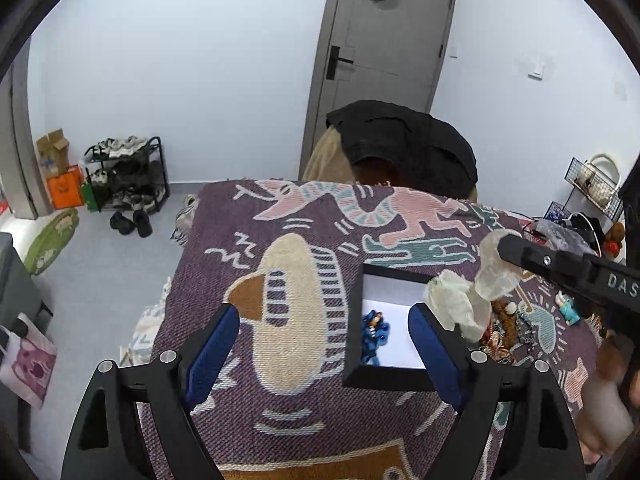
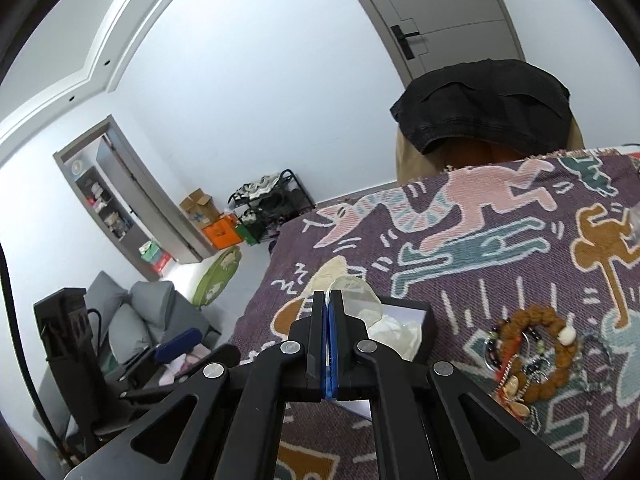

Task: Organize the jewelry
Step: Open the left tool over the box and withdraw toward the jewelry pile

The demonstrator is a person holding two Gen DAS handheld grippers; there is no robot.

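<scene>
A black box with a white inside [image 1: 394,322] lies on the patterned purple blanket [image 1: 280,400]; a blue beaded piece [image 1: 374,334] lies in it. My left gripper [image 1: 324,344] is open and empty, its right finger over the box. My right gripper [image 2: 329,312] is shut on a clear plastic bag [image 2: 358,300], held above the box's right side [image 2: 412,312]; the bag also shows in the left wrist view [image 1: 494,276], with crumpled pale wrapping [image 1: 460,304] hanging below. A pile of bracelets and necklaces [image 2: 532,356] lies right of the box.
A chair draped with dark clothes [image 1: 404,148] stands behind the table. Small figurines [image 1: 568,308] and clutter [image 1: 576,228] sit at the blanket's right. A shoe rack [image 1: 124,176] and a grey door [image 1: 384,60] are further off.
</scene>
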